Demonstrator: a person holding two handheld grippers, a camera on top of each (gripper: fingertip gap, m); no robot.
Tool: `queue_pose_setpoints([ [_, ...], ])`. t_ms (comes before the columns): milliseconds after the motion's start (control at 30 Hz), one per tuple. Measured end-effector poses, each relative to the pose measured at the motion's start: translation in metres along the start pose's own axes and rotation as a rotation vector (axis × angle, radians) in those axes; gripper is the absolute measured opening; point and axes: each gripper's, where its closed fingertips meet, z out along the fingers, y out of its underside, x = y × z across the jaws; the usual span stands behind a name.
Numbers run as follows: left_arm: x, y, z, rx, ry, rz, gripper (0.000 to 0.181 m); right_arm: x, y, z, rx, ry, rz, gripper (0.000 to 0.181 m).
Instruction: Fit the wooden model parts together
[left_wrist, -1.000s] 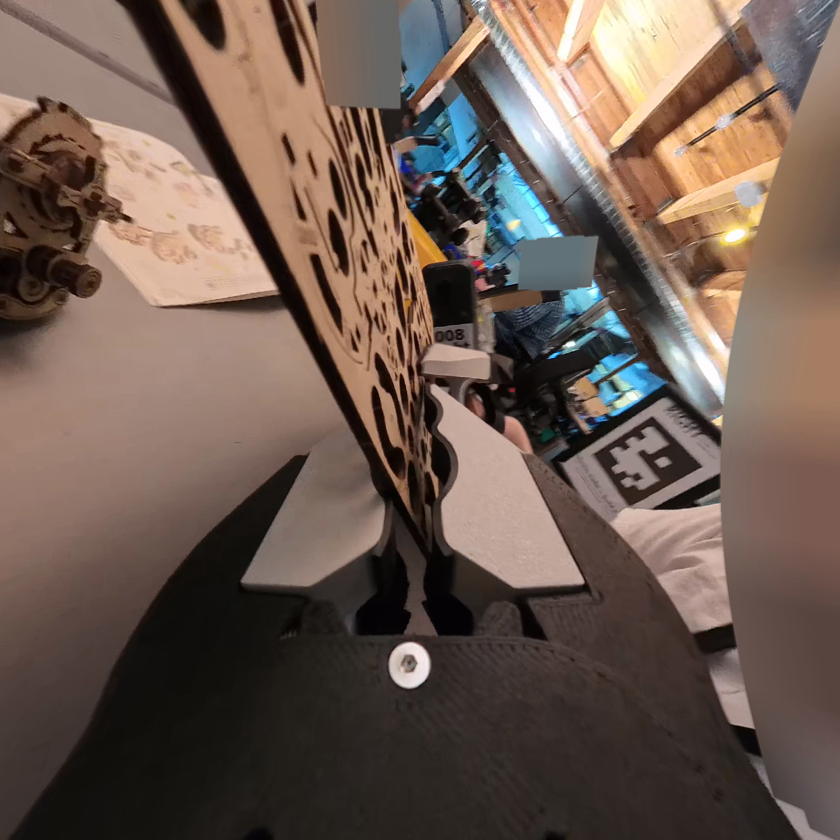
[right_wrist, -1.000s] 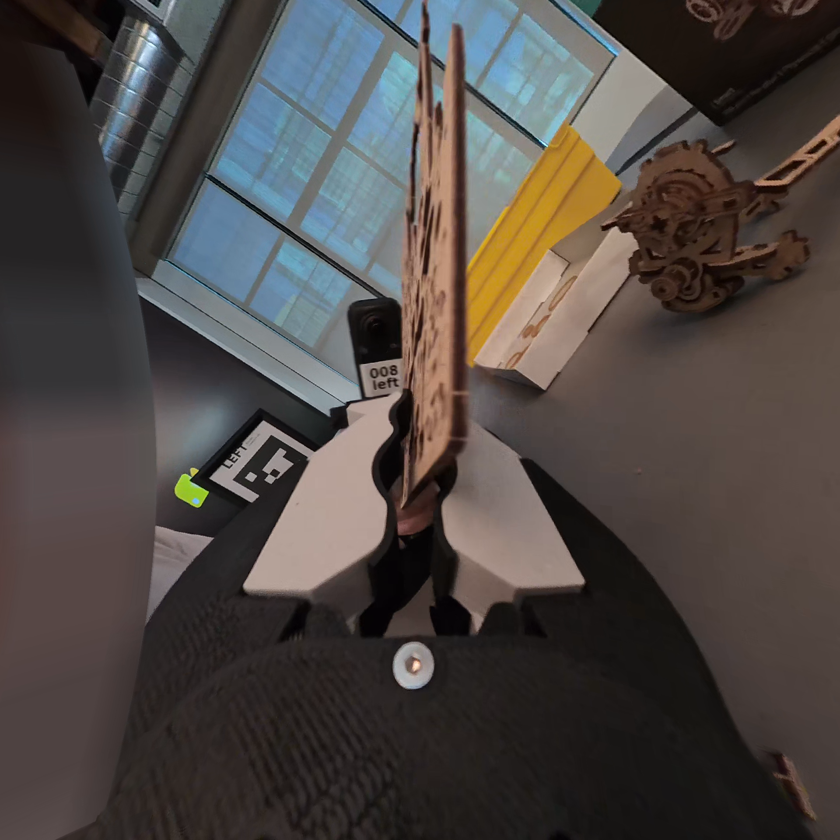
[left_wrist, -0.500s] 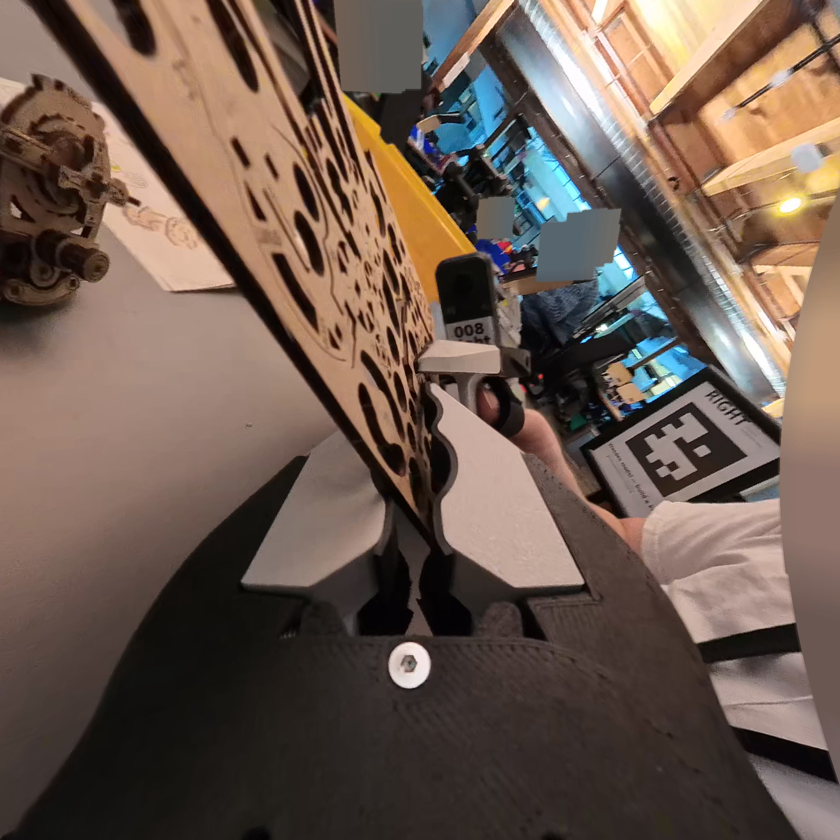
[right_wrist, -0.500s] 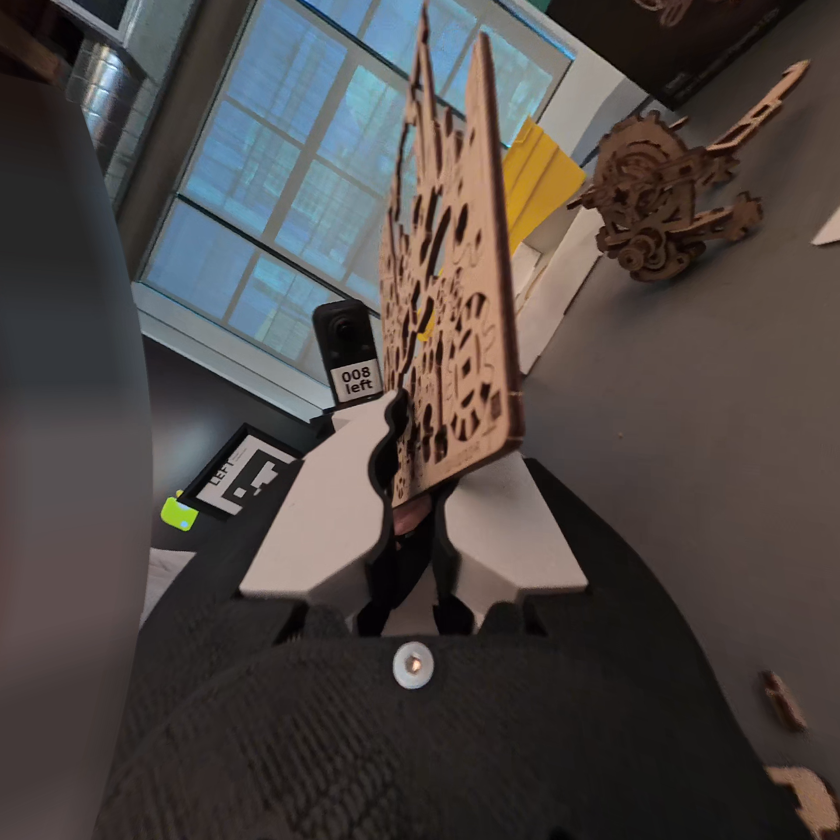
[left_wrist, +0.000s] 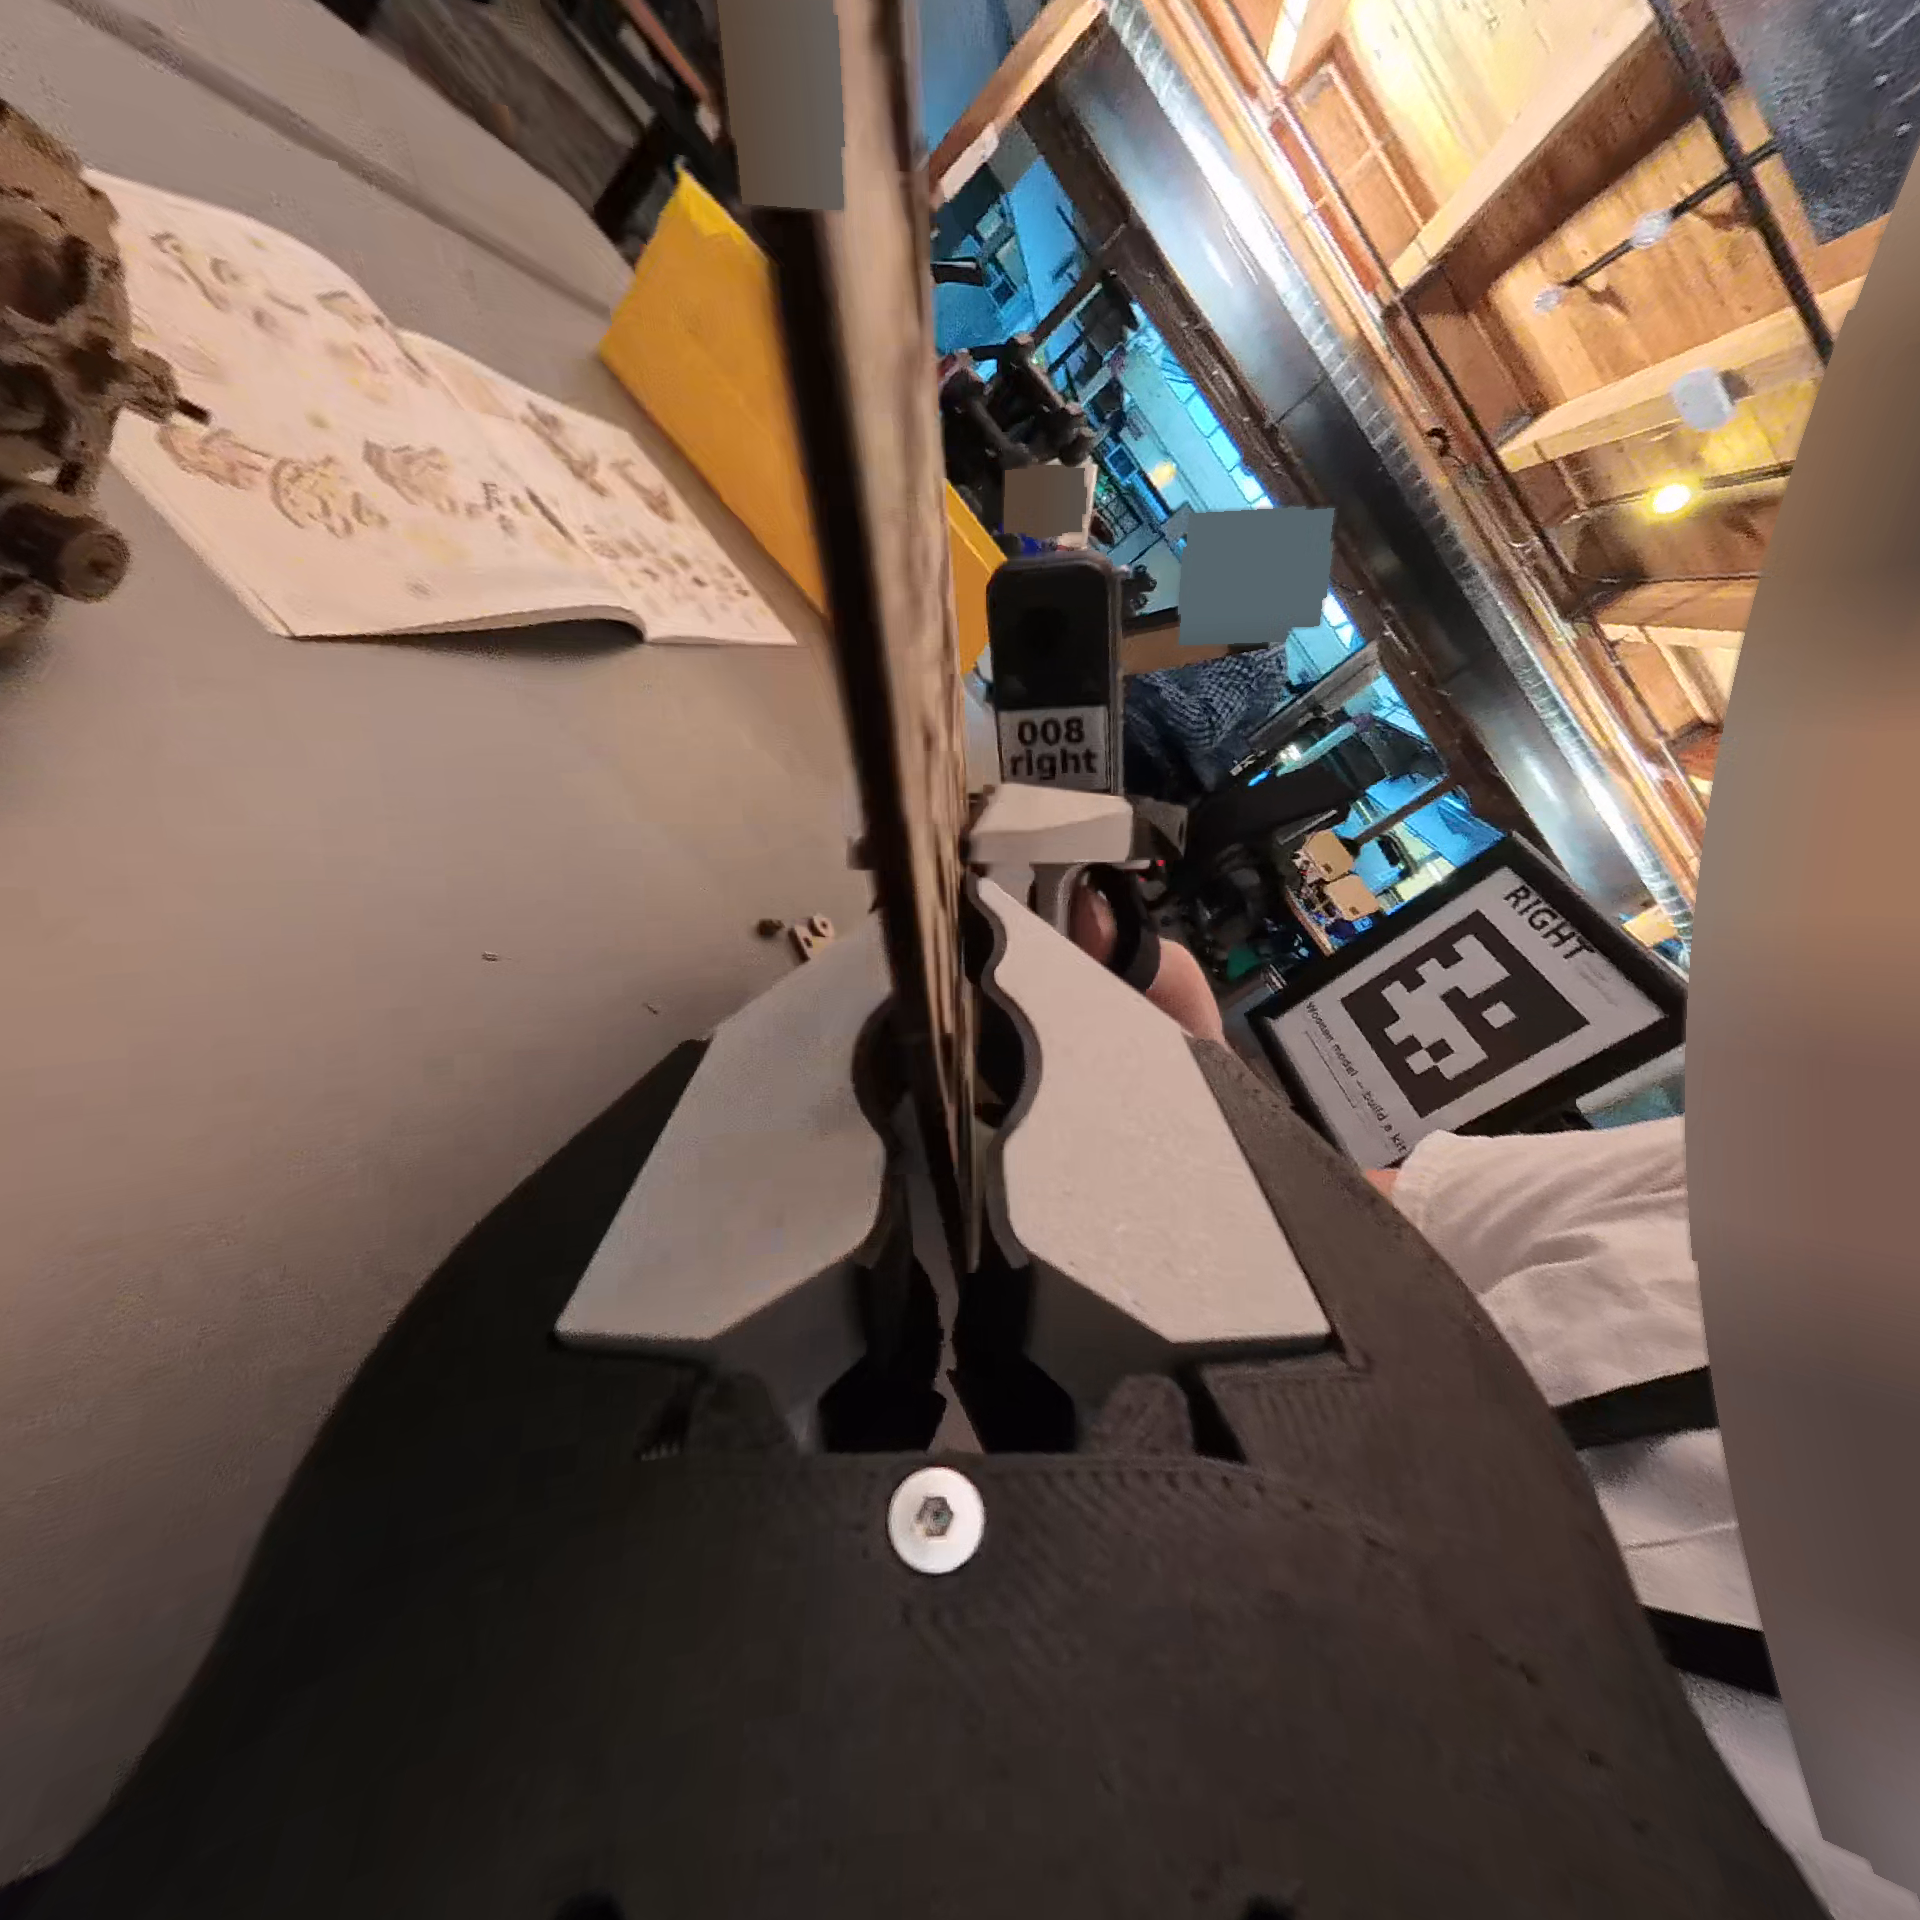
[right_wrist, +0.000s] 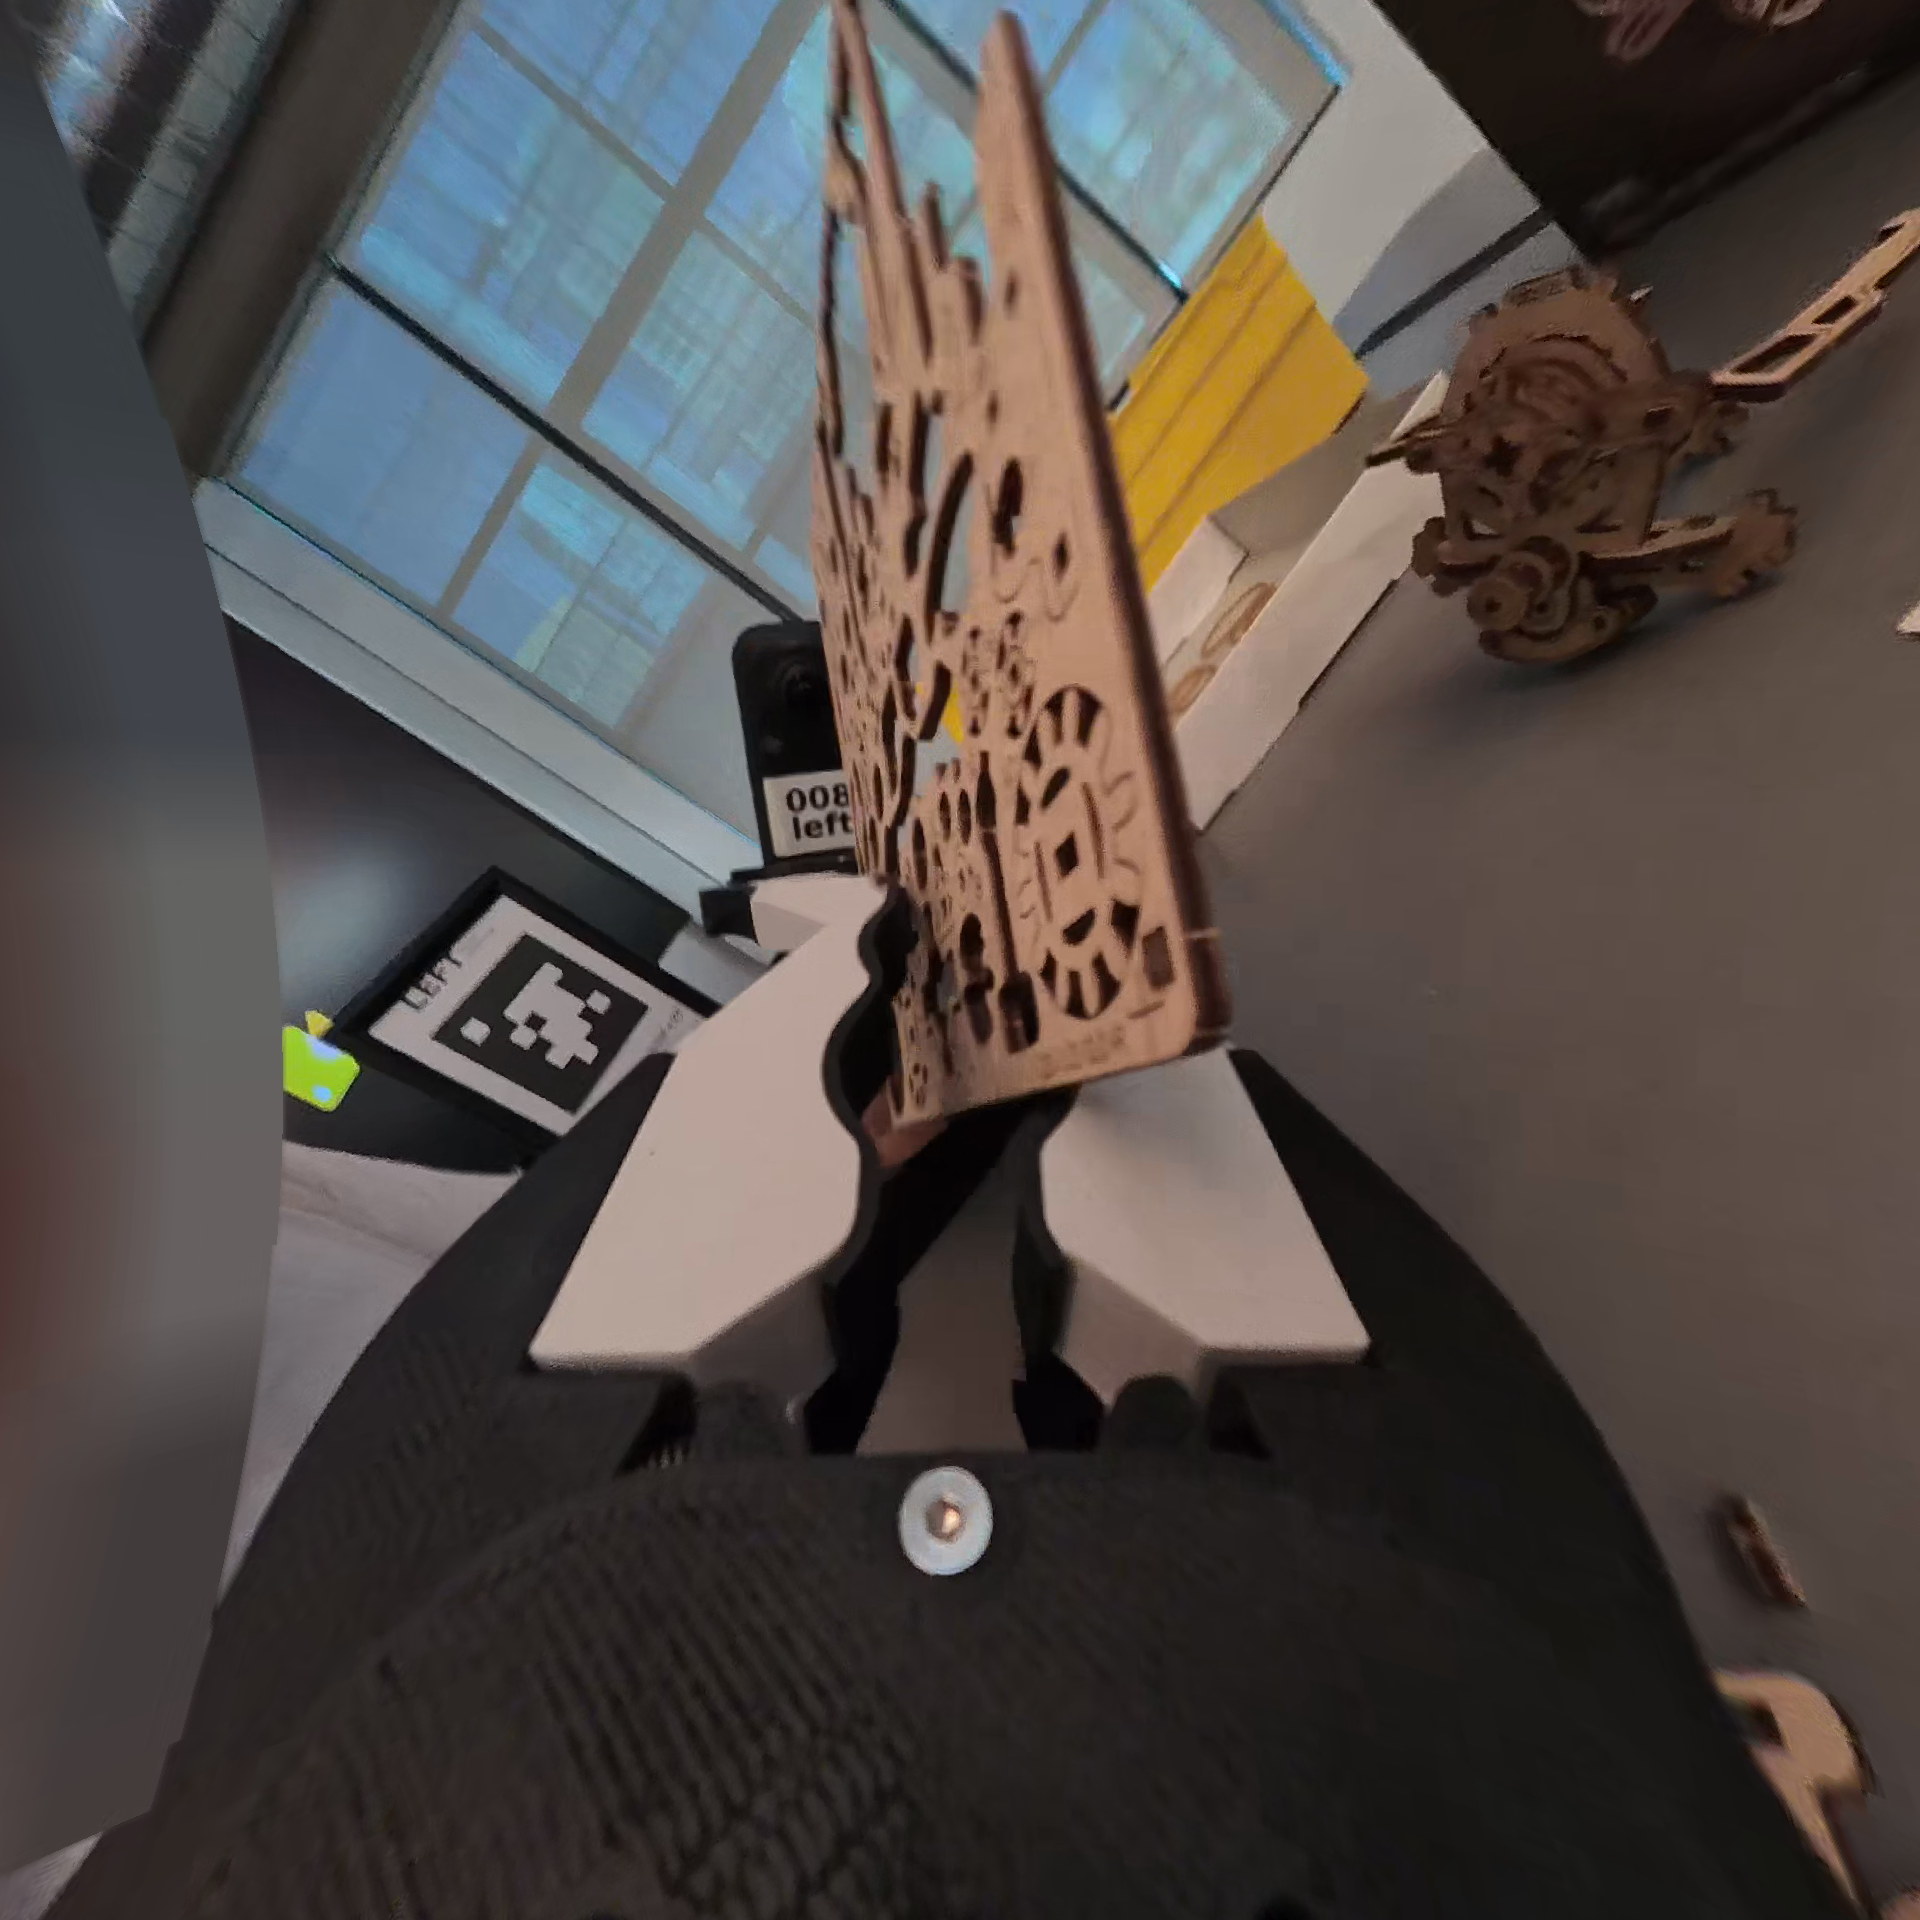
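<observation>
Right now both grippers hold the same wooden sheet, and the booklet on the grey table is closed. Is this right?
Not quite: the booklet lies open, its printed pages showing, as the left wrist view shows. The rest holds: the left gripper and right gripper both clamp the same wooden sheet, above the grey table.

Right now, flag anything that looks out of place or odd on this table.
Small loose wooden bits lie scattered on the grey table near the right gripper, apart from the laser-cut wooden parts sheet both grippers clamp. Nothing looks damaged.
</observation>
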Motion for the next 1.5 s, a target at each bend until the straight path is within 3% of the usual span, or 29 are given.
queue_pose_setpoints([
  [133, 0.005, -0.007, -0.007, 0.02, 0.014, 0.034, 0.0, -0.003, 0.003, -0.034, -0.103, 0.13, -0.188, 0.038],
  [233, 0.009, -0.01, -0.013, 0.015, 0.077, -0.047, 0.0, -0.018, -0.001, -0.074, -0.221, 0.135, -0.422, 0.027],
  [333, 0.008, -0.011, -0.02, 0.001, 0.1, -0.086, 0.001, 0.007, -0.001, -0.124, -0.463, 0.268, -0.711, 0.026],
  [400, 0.009, -0.01, -0.023, -0.014, 0.101, -0.088, 0.001, 0.023, 0.01, -0.145, -0.644, 0.27, -0.832, 0.021],
  [467, 0.009, -0.009, -0.025, -0.026, 0.098, -0.095, 0.001, 0.043, 0.023, -0.161, -0.81, 0.284, -0.877, 0.022],
  [567, 0.011, -0.008, -0.025, -0.044, 0.096, -0.104, 0.001, 0.064, 0.031, -0.169, -0.926, 0.307, -0.892, 0.024],
  [667, 0.012, -0.005, -0.024, -0.054, 0.093, -0.117, 0.001, 0.072, 0.037, -0.17, -0.984, 0.296, -0.861, 0.026],
  [800, 0.01, -0.003, -0.022, -0.071, 0.088, -0.142, 0.001, 0.077, 0.035, -0.171, -1.026, 0.314, -0.81, 0.007],
  [867, 0.005, 0.001, -0.02, -0.1, 0.059, -0.149, 0.001, 0.075, 0.036, -0.171, -1.059, 0.288, -0.897, 0.007],
  [1033, -0.012, 0.017, -0.017, -0.215, -0.075, -0.154, 0.001, 0.025, 0.002, -0.162, -1.086, 0.302, -1.115, 0.006],
  [1200, -0.023, 0.031, -0.006, -0.313, -0.21, -0.123, 0.001, -0.006, -0.035, -0.128, -1.193, 0.387, -1.243, 0.006],
  [1367, -0.027, 0.037, 0.003, -0.348, -0.243, -0.196, 0.001, -0.001, -0.029, -0.104, -1.416, 0.423, -1.281, 0.007],
  [1500, -0.033, 0.039, 0.001, -0.349, -0.272, -0.234, 0.001, 0.002, -0.025, -0.092, -1.483, 0.445, -1.279, 0.007],
])
